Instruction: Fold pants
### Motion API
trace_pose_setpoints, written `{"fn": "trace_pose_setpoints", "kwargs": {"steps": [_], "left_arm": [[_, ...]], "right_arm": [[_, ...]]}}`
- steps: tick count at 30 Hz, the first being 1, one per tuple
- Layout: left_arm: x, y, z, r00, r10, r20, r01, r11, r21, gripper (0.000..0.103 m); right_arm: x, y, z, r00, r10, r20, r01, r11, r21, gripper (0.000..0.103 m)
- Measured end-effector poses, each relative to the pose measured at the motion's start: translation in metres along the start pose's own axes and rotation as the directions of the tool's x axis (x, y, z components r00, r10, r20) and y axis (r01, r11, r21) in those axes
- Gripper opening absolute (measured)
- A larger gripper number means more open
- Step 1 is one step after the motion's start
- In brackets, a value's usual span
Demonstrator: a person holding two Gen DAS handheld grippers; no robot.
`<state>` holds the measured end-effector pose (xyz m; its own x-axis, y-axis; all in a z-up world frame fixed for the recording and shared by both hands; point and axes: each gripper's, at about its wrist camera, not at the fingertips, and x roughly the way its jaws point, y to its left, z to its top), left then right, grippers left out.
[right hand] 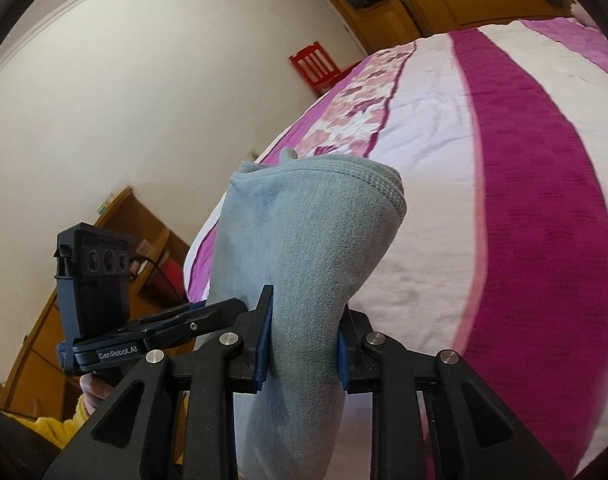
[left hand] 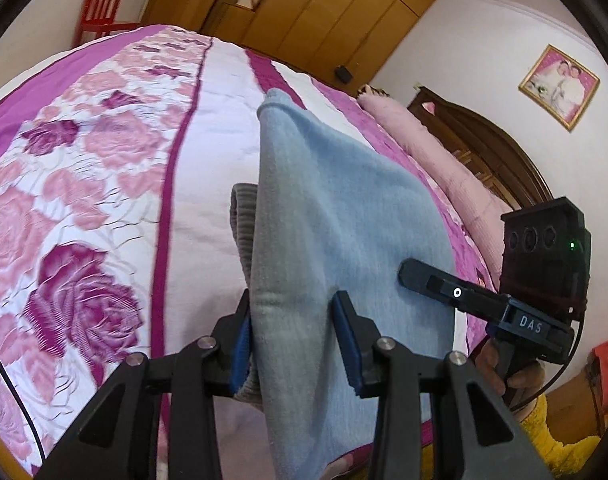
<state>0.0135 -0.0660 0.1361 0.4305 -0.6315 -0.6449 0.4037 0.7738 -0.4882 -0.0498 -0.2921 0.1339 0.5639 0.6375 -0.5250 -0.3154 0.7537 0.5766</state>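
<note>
Light blue fleece pants (left hand: 335, 208) hang folded over a bed, held up by both grippers. My left gripper (left hand: 292, 320) is shut on a thick bunch of the pants' near edge, with a grey ribbed cuff (left hand: 244, 220) showing at the left. In the left wrist view the right gripper (left hand: 407, 272) shows from the side, its tip against the blue cloth. My right gripper (right hand: 304, 320) is shut on another bunched part of the pants (right hand: 315, 232), whose stitched hem (right hand: 387, 192) curls over above it. The left gripper's body (right hand: 208, 316) appears at the left, beside the cloth.
A bed with a pink and magenta rose-patterned bedspread (left hand: 104, 184) lies under the pants. Pink pillows (left hand: 435, 148) rest against a dark wooden headboard (left hand: 487, 140). A red chair (left hand: 102, 8) and wooden wardrobes (left hand: 323, 8) stand beyond the bed. A yellow sleeve (right hand: 60, 428) shows low left.
</note>
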Motion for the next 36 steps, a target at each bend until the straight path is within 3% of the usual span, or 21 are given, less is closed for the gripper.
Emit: {"fn": "trace_pose_setpoints", "kwargs": {"steps": [13,29,36], "left_arm": [[0.055,-0.035,0.022,0.998,-0.021,-0.067,0.025,0.997,0.067,0.039],[0.133,-0.035,0.047,0.987,0.009,-0.162,0.008,0.994,0.106,0.035],[0.165,-0.023,0.057,0.984,0.022,-0.176,-0.001,0.993,0.116,0.033]], "right_arm": [[-0.025,-0.045,0.020,0.997,-0.078,0.008,0.078,0.996,0.037,0.026],[0.006,-0.103,0.043,0.989,-0.141,-0.051,0.144,0.987,0.076,0.026],[0.020,-0.126,0.044,0.977,-0.205,-0.059,0.209,0.976,0.067,0.026]]}}
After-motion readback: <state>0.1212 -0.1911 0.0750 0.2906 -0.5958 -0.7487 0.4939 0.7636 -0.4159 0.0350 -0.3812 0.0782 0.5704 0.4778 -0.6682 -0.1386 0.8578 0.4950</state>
